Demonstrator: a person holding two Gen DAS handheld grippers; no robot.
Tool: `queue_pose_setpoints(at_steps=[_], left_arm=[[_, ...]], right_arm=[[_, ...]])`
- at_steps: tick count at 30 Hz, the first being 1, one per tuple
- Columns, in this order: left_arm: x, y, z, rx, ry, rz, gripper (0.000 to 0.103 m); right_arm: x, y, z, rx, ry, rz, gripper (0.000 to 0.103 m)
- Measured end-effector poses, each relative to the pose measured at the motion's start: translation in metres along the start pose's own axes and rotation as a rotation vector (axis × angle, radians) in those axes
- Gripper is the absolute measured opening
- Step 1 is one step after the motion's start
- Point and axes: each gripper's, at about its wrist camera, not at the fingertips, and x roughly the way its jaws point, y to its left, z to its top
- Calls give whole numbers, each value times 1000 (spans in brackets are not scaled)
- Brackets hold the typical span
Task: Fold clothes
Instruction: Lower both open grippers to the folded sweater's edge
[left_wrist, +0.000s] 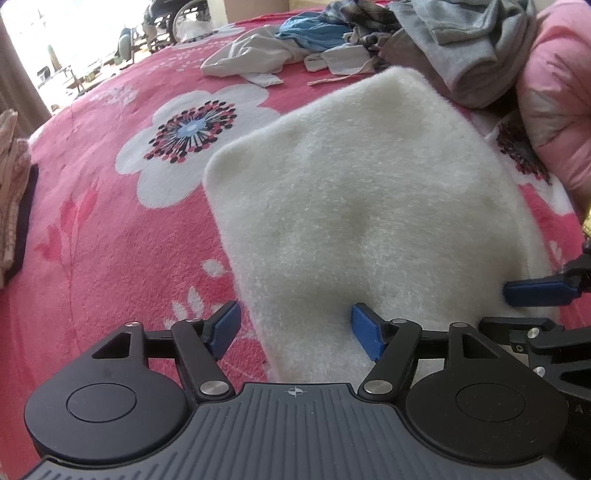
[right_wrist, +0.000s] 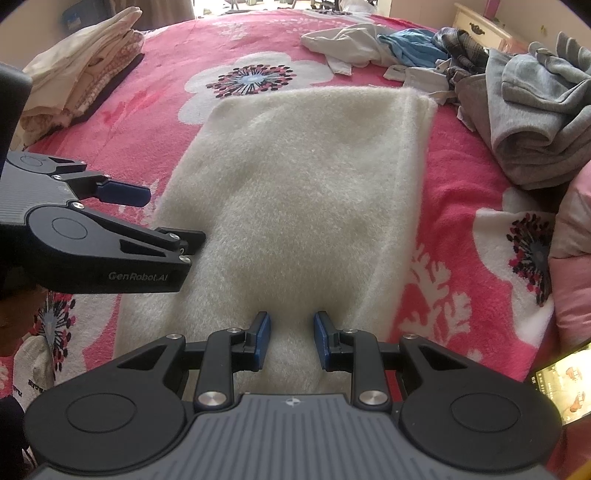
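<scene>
Pink fleece bedspread (right_wrist: 147, 122) printed with large white flowers covered the bed and filled both views. At centre frame lay the cream fuzzy garment (right_wrist: 295, 184), folded into a long rectangle that ran from the bottom centre toward the upper middle of the right wrist view, flat on the bedspread.

Left tool (left_wrist: 295, 332), at the bottom of the left wrist view, stood with its blue-padded jaws spread wide: one pad over the bedspread just beside the garment's left edge, the other over the fabric, so that the edge lay between them without being pressed. In the right wrist view the same tool entered from the left edge of the frame, at the garment's left side.

Right tool (right_wrist: 291, 341), at the bottom centre of the right wrist view, had its blue pads drawn in against a raised ridge of the cream fabric at the garment's near end, pinching it. One of its blue pads showed at the right edge of the left wrist view.

Loose heap of unfolded clothes (right_wrist: 461, 62), white, blue, plaid and grey, occupied the upper right of both frames. Stack of folded pale cloths (right_wrist: 81, 70) sat at the upper left of the right wrist view. Pink quilted bedding (left_wrist: 561, 103) bulged at the right edge.
</scene>
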Motion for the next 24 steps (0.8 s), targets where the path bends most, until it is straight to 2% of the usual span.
queue_pose_setpoints(at_steps=[24], left_arm=[[2, 2, 3, -27, 19, 1, 71]], right_arm=[[1, -1, 1, -7, 8, 0, 29]])
